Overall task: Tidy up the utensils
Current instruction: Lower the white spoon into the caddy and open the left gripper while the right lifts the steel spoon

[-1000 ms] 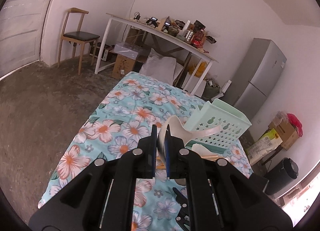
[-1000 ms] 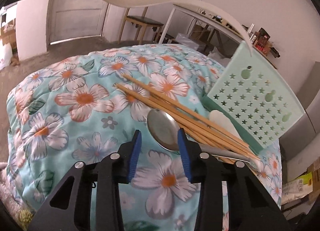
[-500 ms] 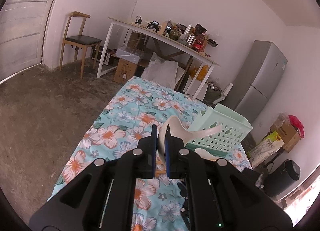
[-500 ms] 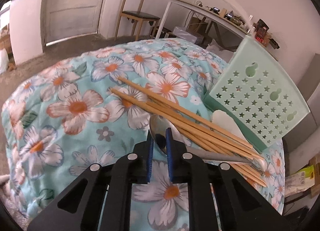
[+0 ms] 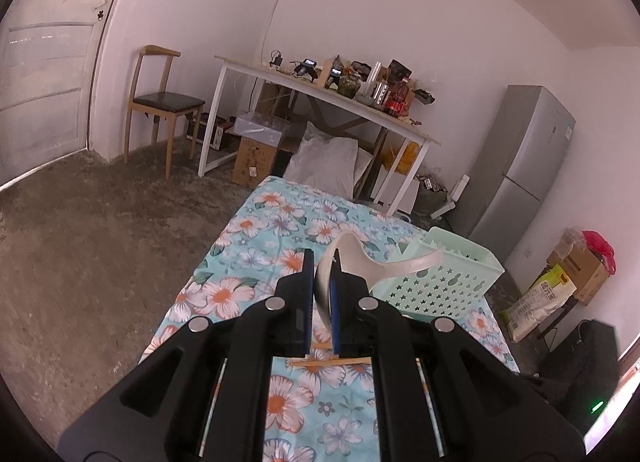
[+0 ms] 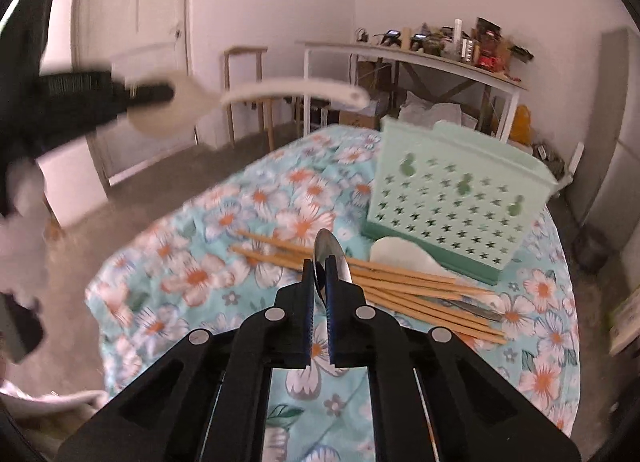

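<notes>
My left gripper (image 5: pixel 322 264) is shut on the bowl of a white plastic spoon (image 5: pixel 400 265), whose handle juts right above the mint basket (image 5: pixel 452 282). In the right wrist view the left gripper (image 6: pixel 160 95) hangs at upper left with the white spoon (image 6: pixel 288 86). My right gripper (image 6: pixel 319 268) has its jaws closing tight on the bowl of a metal spoon (image 6: pixel 332 250), held a little above the floral cloth (image 6: pixel 200 274). Several wooden chopsticks (image 6: pixel 404 282) lie under it. A second white spoon (image 6: pixel 404 256) rests against the basket (image 6: pixel 460 197).
The floral cloth (image 5: pixel 256 229) covers a low surface with bare floor to the left. Beyond it stand a white desk (image 5: pixel 320 101) with clutter, a wooden chair (image 5: pixel 160 101), a grey fridge (image 5: pixel 520 165) and boxes (image 5: pixel 576 266) at right.
The right gripper closed on the metal spoon's bowl, then rose and rolled with it. The left gripper lifted slightly, still holding the white spoon.
</notes>
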A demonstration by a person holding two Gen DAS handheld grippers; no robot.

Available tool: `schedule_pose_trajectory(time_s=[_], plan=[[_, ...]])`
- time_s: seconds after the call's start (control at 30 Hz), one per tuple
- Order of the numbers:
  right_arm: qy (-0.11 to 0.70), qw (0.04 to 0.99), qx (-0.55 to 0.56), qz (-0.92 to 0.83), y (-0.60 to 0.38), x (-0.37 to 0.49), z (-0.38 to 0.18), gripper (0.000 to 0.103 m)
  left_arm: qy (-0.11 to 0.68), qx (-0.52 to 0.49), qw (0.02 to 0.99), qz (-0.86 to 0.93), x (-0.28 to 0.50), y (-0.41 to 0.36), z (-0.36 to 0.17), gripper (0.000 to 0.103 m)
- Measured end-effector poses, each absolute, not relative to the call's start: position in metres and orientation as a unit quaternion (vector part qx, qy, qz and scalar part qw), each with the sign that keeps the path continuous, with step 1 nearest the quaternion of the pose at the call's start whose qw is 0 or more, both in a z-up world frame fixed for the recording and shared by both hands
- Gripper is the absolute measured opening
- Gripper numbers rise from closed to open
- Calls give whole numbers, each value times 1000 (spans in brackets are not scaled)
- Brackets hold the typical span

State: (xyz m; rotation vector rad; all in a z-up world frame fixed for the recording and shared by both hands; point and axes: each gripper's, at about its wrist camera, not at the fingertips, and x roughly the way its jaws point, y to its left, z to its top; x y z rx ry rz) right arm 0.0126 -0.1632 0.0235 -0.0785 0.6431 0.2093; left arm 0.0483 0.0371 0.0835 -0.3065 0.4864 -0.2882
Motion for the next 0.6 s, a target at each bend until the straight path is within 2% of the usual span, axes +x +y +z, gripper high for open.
schedule_pose_trajectory(time_s=[0.33,0.6], plan=[[272,946,120,129,-239,-3,71,3,216,-128,956,-153,44,23,104,6],[240,942,190,140,-286,-5,88,3,196,-94,961,-172,51,5,124,6]])
